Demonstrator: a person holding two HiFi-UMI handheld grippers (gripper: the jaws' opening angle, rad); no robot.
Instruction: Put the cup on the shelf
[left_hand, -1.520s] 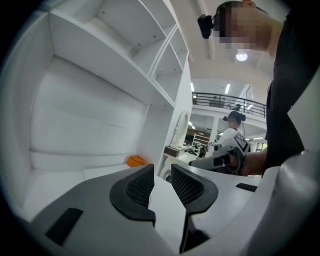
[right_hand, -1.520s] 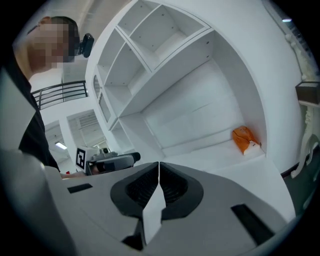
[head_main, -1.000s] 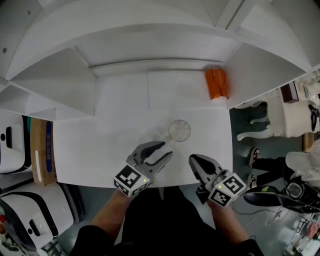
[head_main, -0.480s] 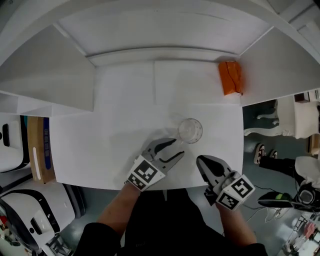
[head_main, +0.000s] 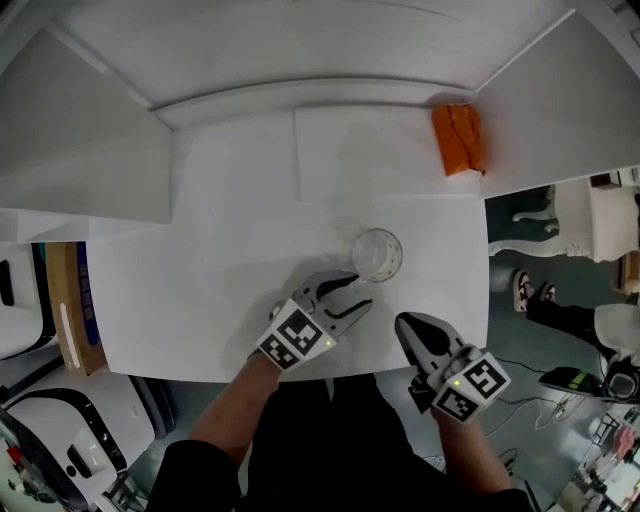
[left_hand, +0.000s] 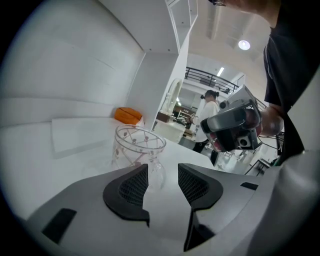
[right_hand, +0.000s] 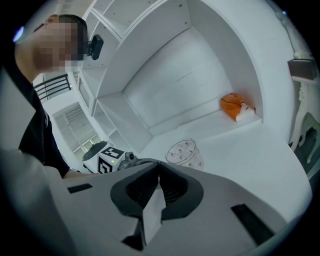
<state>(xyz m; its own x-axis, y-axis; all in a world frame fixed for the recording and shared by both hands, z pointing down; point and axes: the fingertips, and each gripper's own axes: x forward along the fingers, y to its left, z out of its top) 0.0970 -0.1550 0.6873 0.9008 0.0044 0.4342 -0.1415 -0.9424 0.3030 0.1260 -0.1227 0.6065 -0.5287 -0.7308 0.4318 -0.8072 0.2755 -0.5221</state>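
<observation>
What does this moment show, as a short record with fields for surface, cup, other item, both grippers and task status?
Surface: white table
Cup: clear cup, upright on the table, untouched
Other item: orange object, back right of the table
Left gripper: open, jaws have just been opening, nothing between them, cup just ahead of the tips
Right gripper: shut, empty
Task status: cup not yet picked up
</observation>
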